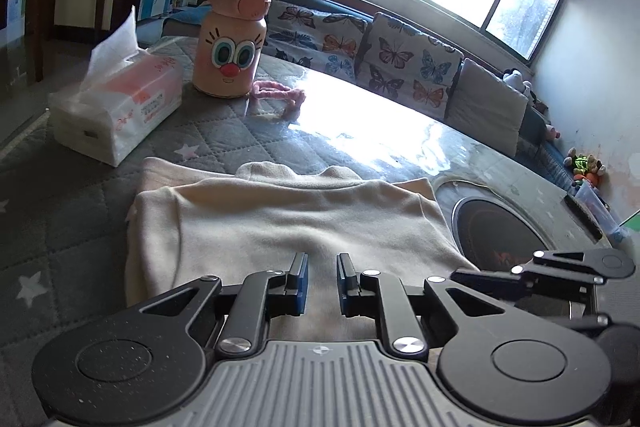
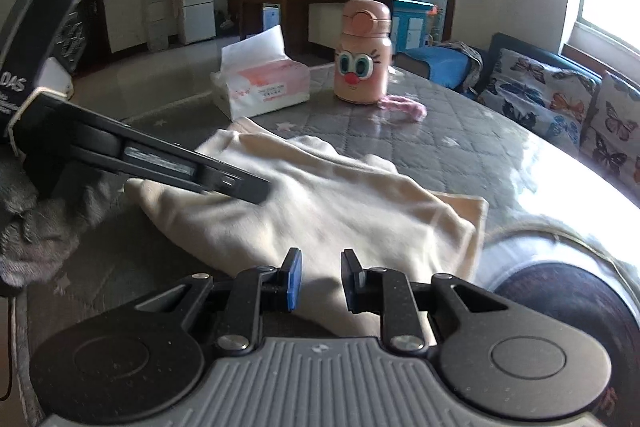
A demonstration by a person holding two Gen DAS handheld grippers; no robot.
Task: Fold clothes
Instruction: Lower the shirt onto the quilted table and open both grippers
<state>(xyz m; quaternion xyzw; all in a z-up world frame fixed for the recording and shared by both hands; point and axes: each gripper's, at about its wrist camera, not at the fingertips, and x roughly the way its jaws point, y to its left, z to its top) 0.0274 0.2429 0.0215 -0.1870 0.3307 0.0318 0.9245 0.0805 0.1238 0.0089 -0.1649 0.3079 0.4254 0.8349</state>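
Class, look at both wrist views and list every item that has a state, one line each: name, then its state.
Cream garment: partly folded, lying flat on the table.
Tissue pack: opened, one tissue sticking up.
Pink cartoon-face bottle: upright, lid closed.
Left gripper: jaws slightly apart, holding nothing.
Right gripper: jaws slightly apart, holding nothing.
Quilted table cover: spread flat.

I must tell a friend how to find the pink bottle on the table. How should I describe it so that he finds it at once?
Start at the grey quilted table cover with white stars. At its far side, past the folded cream garment, a white and pink tissue pack stands beside the pink bottle. Only the bottle is upright and bears a cartoon face with big eyes and a red nose.
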